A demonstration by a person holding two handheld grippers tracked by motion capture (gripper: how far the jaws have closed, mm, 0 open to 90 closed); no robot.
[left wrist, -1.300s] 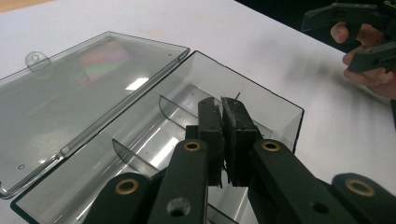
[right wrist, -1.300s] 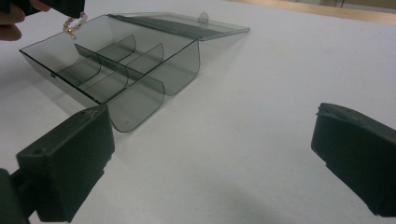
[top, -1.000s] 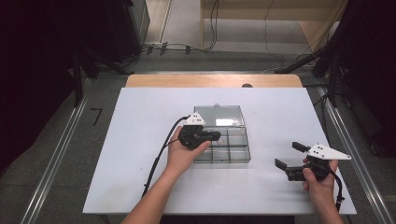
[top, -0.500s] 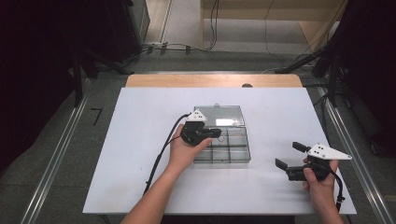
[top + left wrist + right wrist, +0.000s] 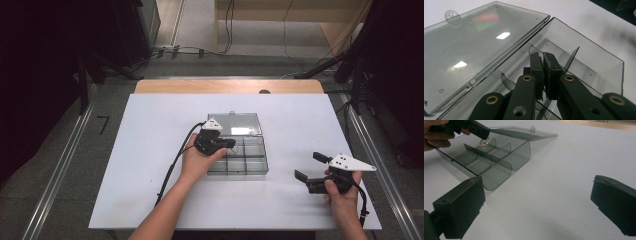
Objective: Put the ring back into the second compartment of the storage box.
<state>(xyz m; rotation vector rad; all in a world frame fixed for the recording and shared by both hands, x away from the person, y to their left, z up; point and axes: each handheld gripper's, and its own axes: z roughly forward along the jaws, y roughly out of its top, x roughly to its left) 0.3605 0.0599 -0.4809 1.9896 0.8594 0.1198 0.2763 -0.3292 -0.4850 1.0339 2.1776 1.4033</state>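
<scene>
A smoky clear compartment box (image 5: 250, 171) lies on the white table, its lid (image 5: 235, 123) folded flat behind it. My left gripper (image 5: 231, 143) hovers over the box's far-left cells, pointing right. In the left gripper view its jaws (image 5: 543, 56) are pressed together above a curved divider (image 5: 536, 51). In the right gripper view a small pale, gold-tipped piece (image 5: 484, 142) hangs at the left gripper's tips (image 5: 486, 132), over a far cell of the box (image 5: 499, 173). My right gripper (image 5: 307, 166) rests to the right of the box, jaws wide apart (image 5: 536, 205) with nothing between them.
White table surface (image 5: 150, 150) lies bare left of the box and between the box and my right gripper. The left gripper's cable (image 5: 172, 165) trails along the forearm. A wooden strip (image 5: 230, 86) borders the far edge. Metal rails (image 5: 60, 165) run along both sides.
My left gripper has crept slightly farther over the box, still shut. The right gripper has stayed where it was.
</scene>
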